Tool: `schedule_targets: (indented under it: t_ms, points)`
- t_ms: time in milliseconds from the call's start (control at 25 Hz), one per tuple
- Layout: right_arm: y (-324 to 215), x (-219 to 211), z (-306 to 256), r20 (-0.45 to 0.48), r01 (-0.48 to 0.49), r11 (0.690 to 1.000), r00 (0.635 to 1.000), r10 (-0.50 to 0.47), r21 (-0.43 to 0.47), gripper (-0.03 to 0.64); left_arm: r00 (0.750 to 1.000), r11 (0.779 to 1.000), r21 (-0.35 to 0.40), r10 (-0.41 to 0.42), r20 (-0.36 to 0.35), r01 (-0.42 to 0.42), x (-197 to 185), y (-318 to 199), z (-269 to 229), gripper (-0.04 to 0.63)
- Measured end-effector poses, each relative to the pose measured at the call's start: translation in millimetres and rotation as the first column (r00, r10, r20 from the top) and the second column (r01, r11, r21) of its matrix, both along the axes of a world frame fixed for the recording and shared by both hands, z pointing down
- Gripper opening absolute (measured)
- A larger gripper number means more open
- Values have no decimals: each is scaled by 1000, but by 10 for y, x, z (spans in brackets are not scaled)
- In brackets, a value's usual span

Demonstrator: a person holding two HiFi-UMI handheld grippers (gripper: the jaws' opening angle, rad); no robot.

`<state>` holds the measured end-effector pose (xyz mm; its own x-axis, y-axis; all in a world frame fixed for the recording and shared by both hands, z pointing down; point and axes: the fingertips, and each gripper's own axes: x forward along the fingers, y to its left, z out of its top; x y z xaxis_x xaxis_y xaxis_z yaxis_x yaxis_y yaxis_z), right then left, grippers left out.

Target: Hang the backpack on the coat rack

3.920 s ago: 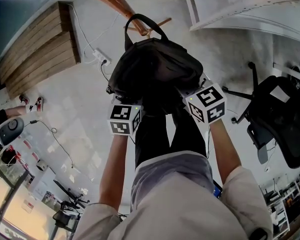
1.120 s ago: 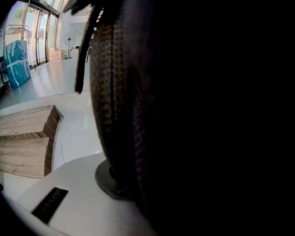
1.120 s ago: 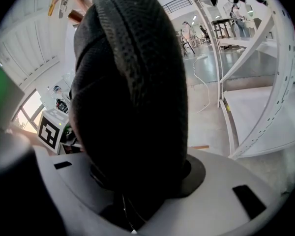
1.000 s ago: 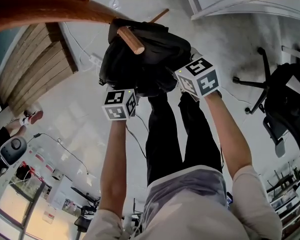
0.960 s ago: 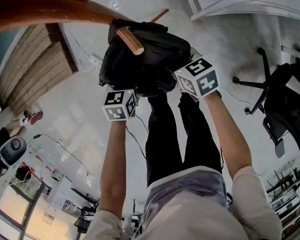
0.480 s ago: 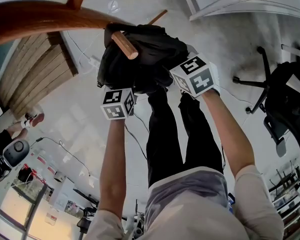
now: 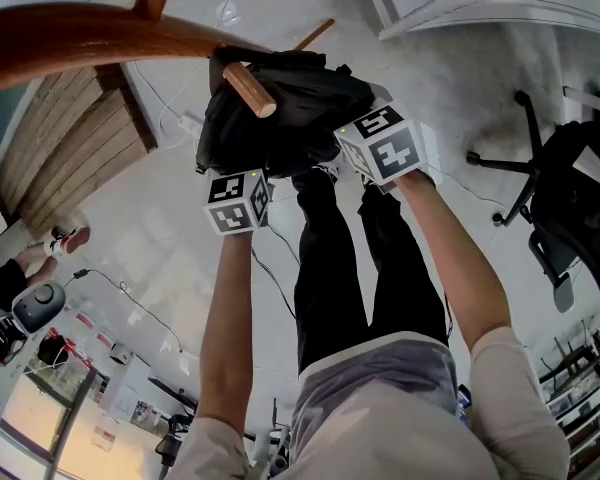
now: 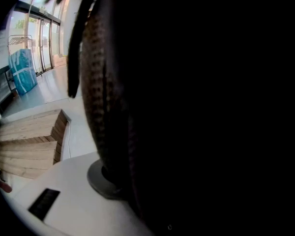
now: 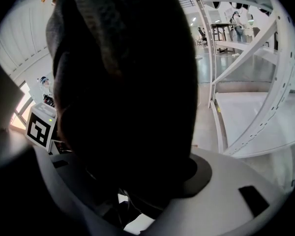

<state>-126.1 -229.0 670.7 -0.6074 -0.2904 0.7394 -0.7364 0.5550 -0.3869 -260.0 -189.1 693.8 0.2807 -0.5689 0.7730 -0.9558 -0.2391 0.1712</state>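
Head view, near to far: two bare forearms reach out to the left gripper (image 7: 236, 194) and the right gripper (image 7: 381, 150), which flank the lower part of a black backpack (image 7: 302, 103). The backpack is soft, matt and rounded, and its top is hooked over a wooden peg (image 7: 248, 87) whose cut end sticks out in front of it. The peg belongs to the coat rack (image 7: 90, 30), whose curved arm sweeps across the upper left. Below lie the person's dark trouser legs (image 7: 342, 258) and the pale floor, with wooden steps (image 7: 68, 138) to the left and an office chair (image 7: 565, 218) to the right.

About four seconds earlier the backpack's loop handle stood free, with no peg through it.

Both pairs of jaws have just been opening, with backpack fabric between them. Whether the pads still press on it cannot be told.

The left gripper view shows the woven texture of the backpack (image 8: 196, 107), which blacks out most of that view. The right gripper view shows the backpack (image 9: 128, 82) as a dark bulk, and beyond it a white frame (image 9: 265, 82).
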Motion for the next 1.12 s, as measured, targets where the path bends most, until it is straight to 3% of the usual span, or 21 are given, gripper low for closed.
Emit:
schedule_targets:
  t_ms: [280,720,880,1120]
  points:
    - [-28,26,43,-17,-32,999,999,31,-13,252,999,1000,12,-28,32,27,-60,-17,1,251]
    - [-62,88,1,-7,-78,996,997,78,-36,353,996,996,2,-89,18,89,-171,-80,-97,277]
    - [-10,112,-62,-17,-65,997,998,64,-44,360,993,992,-34,-121,-13,121,-156,-33,-189,278]
    - [41,180,-158,-30,-59,997,998,58,-42,359,993,993,-29,-116,21,117,-175,37,-298,277]
